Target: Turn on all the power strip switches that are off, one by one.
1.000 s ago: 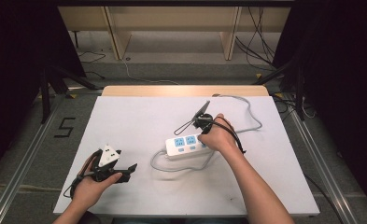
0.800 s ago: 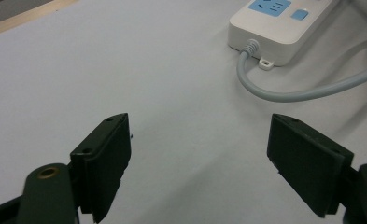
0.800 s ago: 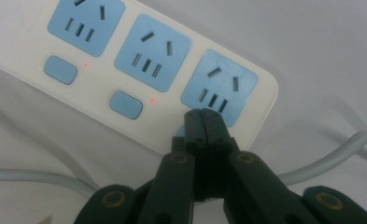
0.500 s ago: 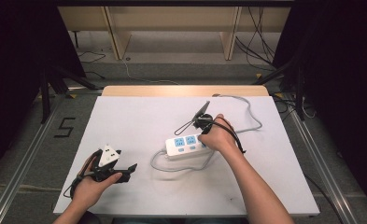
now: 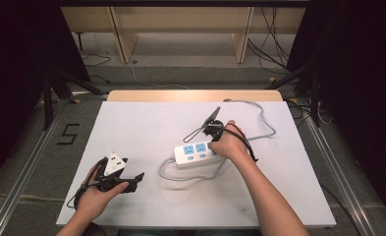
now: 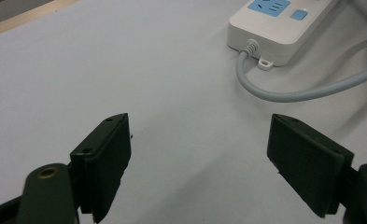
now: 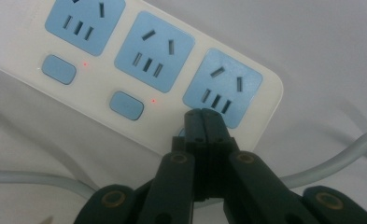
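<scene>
A white power strip (image 5: pixel 195 152) with three blue sockets lies mid-table on the white table top (image 5: pixel 146 123). Its grey cable (image 5: pixel 264 125) loops under it and runs off toward the far right. My right gripper (image 5: pixel 214 143) points down at the strip's right end. In the right gripper view the strip (image 7: pixel 139 60) is close up, and the right gripper (image 7: pixel 202 112) is shut with nothing between its jaws. Its tips rest at the blue switch below the third socket. Small red lights glow by the other two switches. My left gripper (image 5: pixel 136 179) stands open near the front left, empty (image 6: pixel 200 154), facing the strip (image 6: pixel 279 23).
The strip's cable (image 6: pixel 302 91) curves across the table in front of the left gripper. A wooden strip (image 5: pixel 195 95) edges the table's far side. A black "5" mark (image 5: pixel 68 133) lies on the floor at left, and metal rails (image 5: pixel 328 162) run along both sides.
</scene>
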Tool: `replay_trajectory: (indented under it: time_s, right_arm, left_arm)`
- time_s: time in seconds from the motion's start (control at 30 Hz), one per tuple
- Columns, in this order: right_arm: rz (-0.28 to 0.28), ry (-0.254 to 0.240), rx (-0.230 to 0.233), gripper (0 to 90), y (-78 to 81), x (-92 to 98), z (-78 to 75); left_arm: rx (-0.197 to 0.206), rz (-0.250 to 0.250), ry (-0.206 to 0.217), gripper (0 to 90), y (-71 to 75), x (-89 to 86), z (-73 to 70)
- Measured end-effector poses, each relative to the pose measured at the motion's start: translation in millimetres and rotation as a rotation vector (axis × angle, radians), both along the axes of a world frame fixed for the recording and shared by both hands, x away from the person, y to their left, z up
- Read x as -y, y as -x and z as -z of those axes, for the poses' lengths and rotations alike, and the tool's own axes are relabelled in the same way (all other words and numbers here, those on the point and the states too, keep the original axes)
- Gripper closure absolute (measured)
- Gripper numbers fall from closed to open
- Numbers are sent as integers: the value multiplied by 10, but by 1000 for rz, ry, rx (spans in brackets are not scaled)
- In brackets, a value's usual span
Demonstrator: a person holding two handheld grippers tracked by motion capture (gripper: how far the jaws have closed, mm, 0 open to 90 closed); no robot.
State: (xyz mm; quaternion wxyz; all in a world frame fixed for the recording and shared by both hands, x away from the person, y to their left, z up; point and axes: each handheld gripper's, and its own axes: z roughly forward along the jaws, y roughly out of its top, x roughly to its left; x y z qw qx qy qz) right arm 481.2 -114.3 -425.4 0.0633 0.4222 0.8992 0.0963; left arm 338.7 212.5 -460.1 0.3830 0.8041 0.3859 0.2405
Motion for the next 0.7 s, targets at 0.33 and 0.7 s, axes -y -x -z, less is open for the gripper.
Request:
replay_trajectory:
  time_s: [0.33,0.7]
  right_arm:
    - [9,-1,3,900,12,-2,14]
    - [15,-1,5,900,11,-4,20]
  left_arm:
    - [0,1,-3,216,3,7,0]
    - [0,1,-4,215,3,9,0]
